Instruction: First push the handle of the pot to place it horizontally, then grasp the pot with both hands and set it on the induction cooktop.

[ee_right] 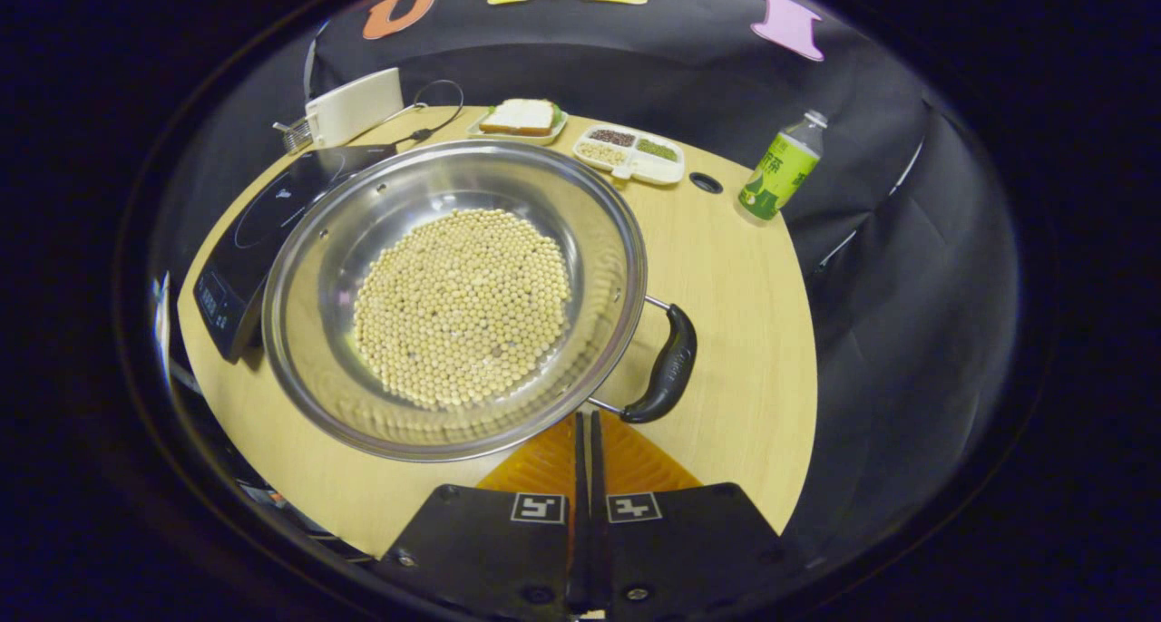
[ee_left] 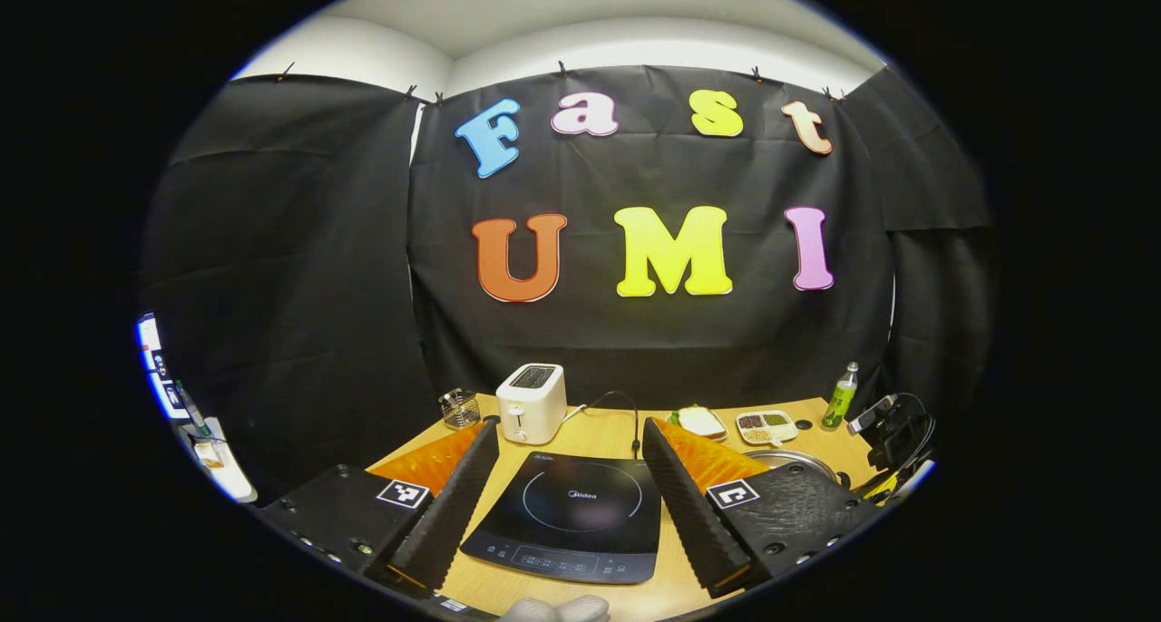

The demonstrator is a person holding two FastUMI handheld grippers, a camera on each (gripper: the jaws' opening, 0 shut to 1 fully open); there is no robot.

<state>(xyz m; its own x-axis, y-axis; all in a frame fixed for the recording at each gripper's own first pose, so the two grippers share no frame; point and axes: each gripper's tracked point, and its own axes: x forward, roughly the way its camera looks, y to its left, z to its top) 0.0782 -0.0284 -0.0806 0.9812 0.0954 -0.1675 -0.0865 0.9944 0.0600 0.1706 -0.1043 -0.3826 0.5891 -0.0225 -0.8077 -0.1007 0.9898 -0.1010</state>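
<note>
A wide steel pot (ee_right: 363, 241) full of pale soybeans stands on the wooden table (ee_right: 726, 268) in the right gripper view. Its black side handle (ee_right: 668, 365) points to the lower right. My right gripper (ee_right: 585, 422) is shut with nothing between its fingers, the tips just below the pot's rim and left of the handle's lower end. The black induction cooktop (ee_right: 272, 209) lies left of the pot. In the left gripper view my left gripper (ee_left: 571, 436) stands open above the cooktop (ee_left: 576, 513), and the pot's rim (ee_left: 794, 459) peeks out behind the right finger.
At the table's back stand a white toaster (ee_left: 532, 403), a small wire basket (ee_left: 460, 408), a plate with bread (ee_right: 520, 117), a divided dish of grains (ee_right: 632, 150) and a green bottle (ee_right: 780, 170). A round hole (ee_right: 705, 183) is in the tabletop. The table's curved edge runs close on the right.
</note>
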